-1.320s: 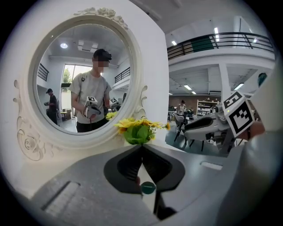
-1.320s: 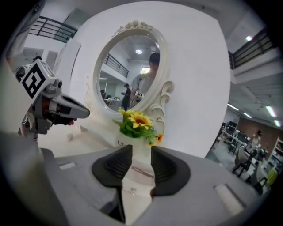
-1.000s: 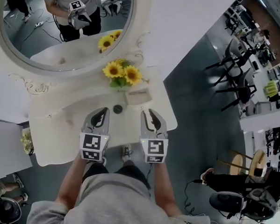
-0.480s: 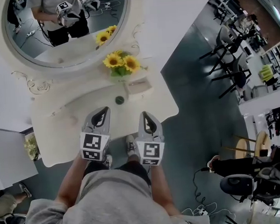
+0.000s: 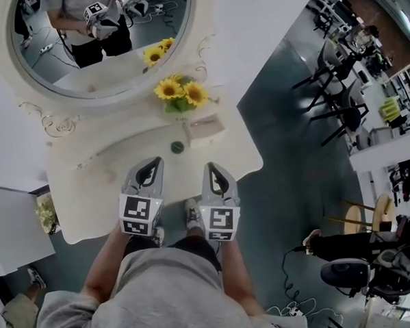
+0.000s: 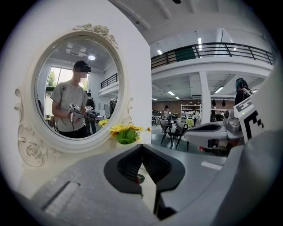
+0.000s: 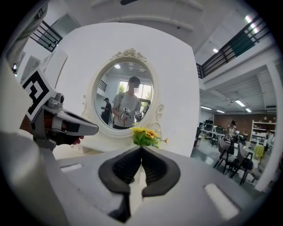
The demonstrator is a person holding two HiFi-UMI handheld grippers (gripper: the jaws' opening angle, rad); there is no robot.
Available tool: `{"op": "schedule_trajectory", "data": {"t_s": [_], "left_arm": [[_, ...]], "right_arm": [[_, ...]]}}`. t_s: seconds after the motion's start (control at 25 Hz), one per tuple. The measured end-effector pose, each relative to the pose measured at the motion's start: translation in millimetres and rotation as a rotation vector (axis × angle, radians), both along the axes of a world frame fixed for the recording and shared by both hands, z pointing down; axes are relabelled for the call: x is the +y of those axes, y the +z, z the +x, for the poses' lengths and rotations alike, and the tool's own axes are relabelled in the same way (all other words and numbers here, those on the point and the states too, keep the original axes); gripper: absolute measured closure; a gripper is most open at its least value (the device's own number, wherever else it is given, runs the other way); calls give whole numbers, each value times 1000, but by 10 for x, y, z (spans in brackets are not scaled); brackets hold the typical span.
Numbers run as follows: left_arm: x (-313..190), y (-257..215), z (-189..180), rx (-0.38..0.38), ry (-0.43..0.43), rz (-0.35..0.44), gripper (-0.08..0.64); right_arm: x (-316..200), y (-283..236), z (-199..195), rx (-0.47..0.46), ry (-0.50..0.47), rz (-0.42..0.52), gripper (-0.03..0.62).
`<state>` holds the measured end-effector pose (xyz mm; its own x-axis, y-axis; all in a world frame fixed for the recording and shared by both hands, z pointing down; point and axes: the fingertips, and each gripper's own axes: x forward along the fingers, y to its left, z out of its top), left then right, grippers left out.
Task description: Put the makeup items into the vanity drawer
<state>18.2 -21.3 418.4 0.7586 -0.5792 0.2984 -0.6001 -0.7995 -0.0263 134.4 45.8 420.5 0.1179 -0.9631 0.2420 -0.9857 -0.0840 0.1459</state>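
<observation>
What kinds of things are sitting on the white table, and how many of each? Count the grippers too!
Bunch of sunflowers: 1
Small dark round item: 1
Pale flat box: 1
Grippers: 2, the left gripper and the right gripper, held over the table's front edge
Total: 5

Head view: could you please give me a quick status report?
Left gripper shut, empty. Right gripper shut, empty. Round item and box on vanity, untouched. Nothing in the way.
</observation>
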Motion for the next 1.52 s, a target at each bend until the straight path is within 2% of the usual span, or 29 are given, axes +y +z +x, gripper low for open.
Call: {"op": "schedule_trajectory", "data": {"t_s": [0.44, 1.08, 1.44, 1.52], "left_arm": [[-279, 337, 33, -25, -101, -66, 549], [-642, 1209, -91, -94, -306, -179, 549], [-622, 1541, -150, -106, -359, -227, 549], [-625, 1565, -172, -103, -366, -232, 549]], "right_arm": [[-539, 385, 34, -3, -141, -93, 586], [-1142, 1508, -61, -29, -385, -303, 587], [-1276, 1969, -127, 30, -458, -398, 586], [-1292, 2053, -163, 45, -462, -421, 549]]}}
